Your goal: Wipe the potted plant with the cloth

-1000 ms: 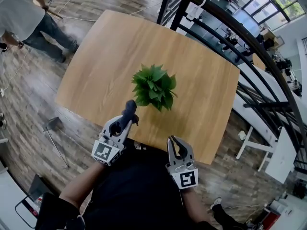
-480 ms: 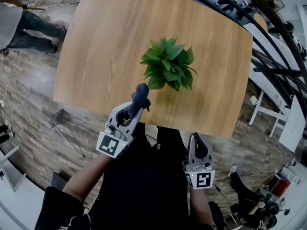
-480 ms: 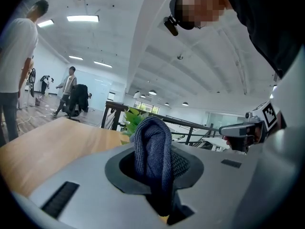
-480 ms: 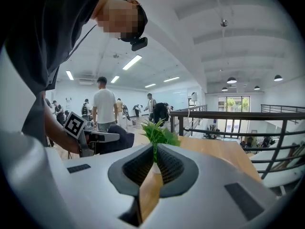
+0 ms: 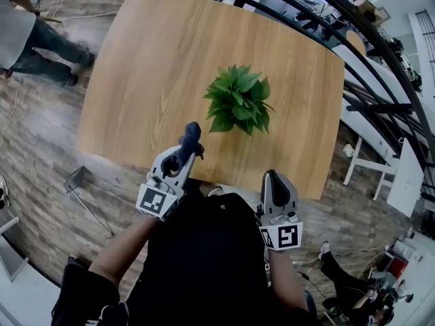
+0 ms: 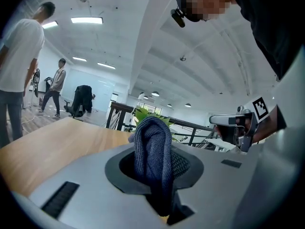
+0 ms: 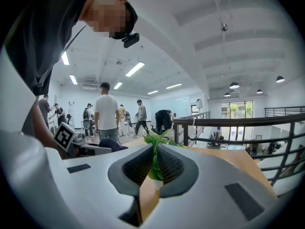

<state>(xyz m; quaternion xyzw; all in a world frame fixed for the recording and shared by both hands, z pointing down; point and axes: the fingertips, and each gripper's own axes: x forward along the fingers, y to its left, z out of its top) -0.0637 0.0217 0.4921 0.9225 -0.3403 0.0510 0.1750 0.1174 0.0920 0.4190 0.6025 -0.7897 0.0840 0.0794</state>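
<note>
Left gripper (image 5: pixel 185 149) clamped on blue cloth (image 5: pixel 192 137), centre-left. Cloth slid bit back from leaves, not touching. Right gripper (image 5: pixel 276 182) closed, empty, came up to table (image 5: pixel 149 66) edge. Potted plant (image 5: pixel 239 100) mid-frame. Wiping not begun.

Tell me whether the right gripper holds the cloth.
No, the cloth is clamped in the left gripper, while the right gripper is shut with nothing between its jaws.

Table (image 5: pixel 136 73) is left bare all round the potted plant (image 5: pixel 239 107); approach from near edge is unobstructed. Right edge is hemmed by railing (image 5: pixel 374 106).
</note>
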